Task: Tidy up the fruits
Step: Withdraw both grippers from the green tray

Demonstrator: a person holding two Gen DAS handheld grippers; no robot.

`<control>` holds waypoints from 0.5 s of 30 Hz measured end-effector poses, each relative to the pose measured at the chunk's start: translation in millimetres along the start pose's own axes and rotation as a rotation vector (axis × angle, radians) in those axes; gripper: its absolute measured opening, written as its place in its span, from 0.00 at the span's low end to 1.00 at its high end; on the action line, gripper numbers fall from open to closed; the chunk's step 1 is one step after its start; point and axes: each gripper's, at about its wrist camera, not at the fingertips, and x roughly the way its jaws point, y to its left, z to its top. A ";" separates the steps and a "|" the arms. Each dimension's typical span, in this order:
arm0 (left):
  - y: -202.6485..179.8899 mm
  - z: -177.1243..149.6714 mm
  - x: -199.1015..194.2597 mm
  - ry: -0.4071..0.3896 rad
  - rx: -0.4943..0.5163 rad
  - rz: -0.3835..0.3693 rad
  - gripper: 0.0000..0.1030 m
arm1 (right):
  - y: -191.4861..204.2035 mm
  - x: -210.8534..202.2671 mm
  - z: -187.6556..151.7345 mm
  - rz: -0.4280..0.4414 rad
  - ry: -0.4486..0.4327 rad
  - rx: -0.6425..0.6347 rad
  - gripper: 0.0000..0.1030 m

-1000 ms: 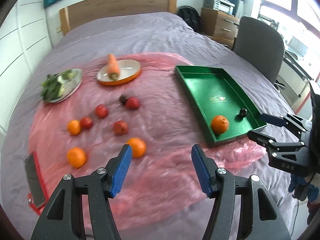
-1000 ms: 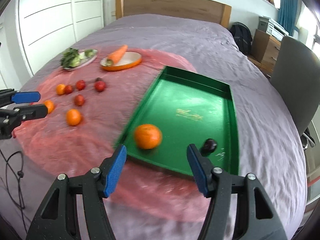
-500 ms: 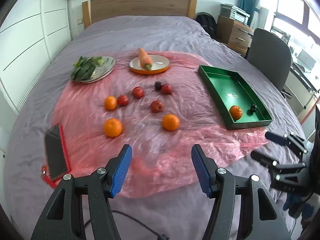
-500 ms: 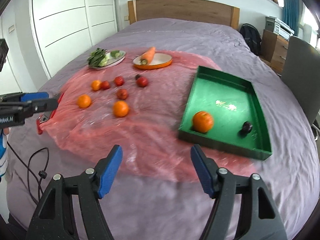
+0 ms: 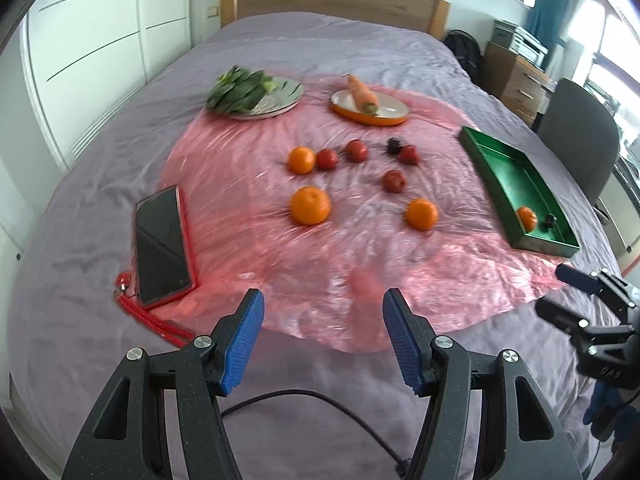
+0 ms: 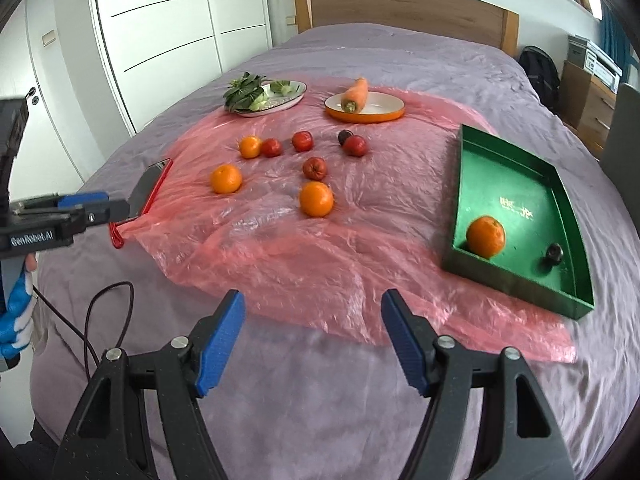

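My left gripper is open, with nothing between its blue pads, and it hangs over the near edge of the bed. My right gripper is also open and empty, its jaws spread wide above the purple bedcover. In the right wrist view, the green tray lies at 2 o'clock from the right gripper, on the right part of the pink plastic sheet. Inside the tray, one orange rests against the near wall, and a small dark fruit sits to its right, apart from it. Loose fruit lies on the sheet at 11 to 12 o'clock: three oranges, at and, four red fruits, at and, and a dark plum touching the last red one. Beyond the fruit, a carrot lies on an orange-rimmed plate, and leafy greens lie on a second plate to its left. A phone in a red case lies at 10 o'clock from the left gripper, at the left edge of the sheet.
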 end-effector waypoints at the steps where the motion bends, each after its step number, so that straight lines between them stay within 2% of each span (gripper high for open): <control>1: 3.2 -0.1 2.6 0.003 -0.006 0.003 0.54 | 0.6 1.8 3.1 -0.001 0.000 -0.005 0.98; 15: 20.4 32.9 62.7 0.042 -0.021 0.000 0.54 | -2.8 62.8 49.5 0.051 0.023 0.007 0.98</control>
